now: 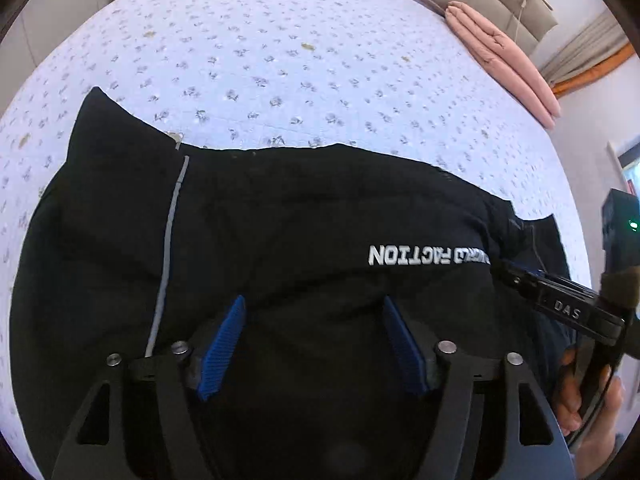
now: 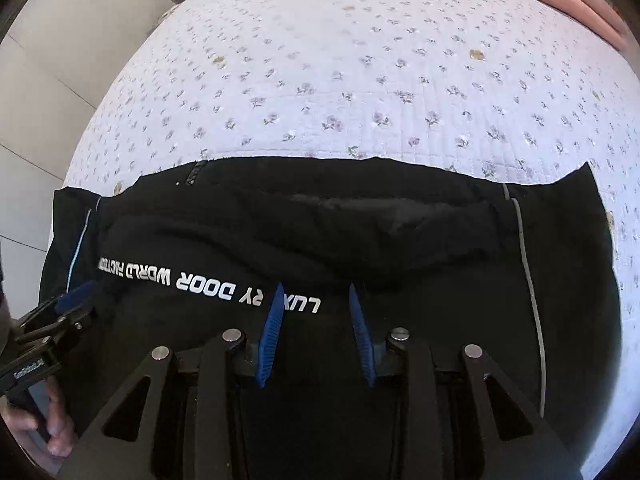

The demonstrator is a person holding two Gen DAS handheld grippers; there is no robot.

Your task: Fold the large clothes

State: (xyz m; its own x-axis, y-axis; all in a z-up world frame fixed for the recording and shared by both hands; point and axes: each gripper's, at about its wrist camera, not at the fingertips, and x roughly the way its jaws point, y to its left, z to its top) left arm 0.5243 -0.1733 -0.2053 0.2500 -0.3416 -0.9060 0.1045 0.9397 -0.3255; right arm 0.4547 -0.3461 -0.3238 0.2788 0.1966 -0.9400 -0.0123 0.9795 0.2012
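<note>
On bed [image 1: 280, 40], near edge: black trousers [image 1: 300, 220], laid flat on the flowered quilt, apparently already doubled, waist or fold edge toward 12 o'clock. White lettering [image 2: 208, 284] runs along the cloth from 3 to 9 o'clock and reads upside down from both cameras, so the long axis lies crosswise to both grippers. Grey piping [image 1: 168, 240] runs roughly 12 to 6 near one end, across that axis.

Left gripper [image 1: 312, 344]: pointed steeply down over the cloth, jaws wide apart, blue pads [image 1: 224, 344] clear of each other; nothing visibly pinched, though cloth lies close below. Judged: spread to take a thick bundle of layers.

Right gripper [image 2: 316, 332]: likewise pointed down, jaws much narrower, gap open between pads; cannot tell whether the tips touch fabric. It stands just at the lettering.

Placement, judged: both grippers sit side by side along the near edge, each handle held in a hand [image 2: 56, 432], so the near edge can be lifted evenly and carried toward 12 o'clock for a further fold.

Pink blanket [image 1: 504, 56]: folded, at 1 o'clock on the bed, well apart.
</note>
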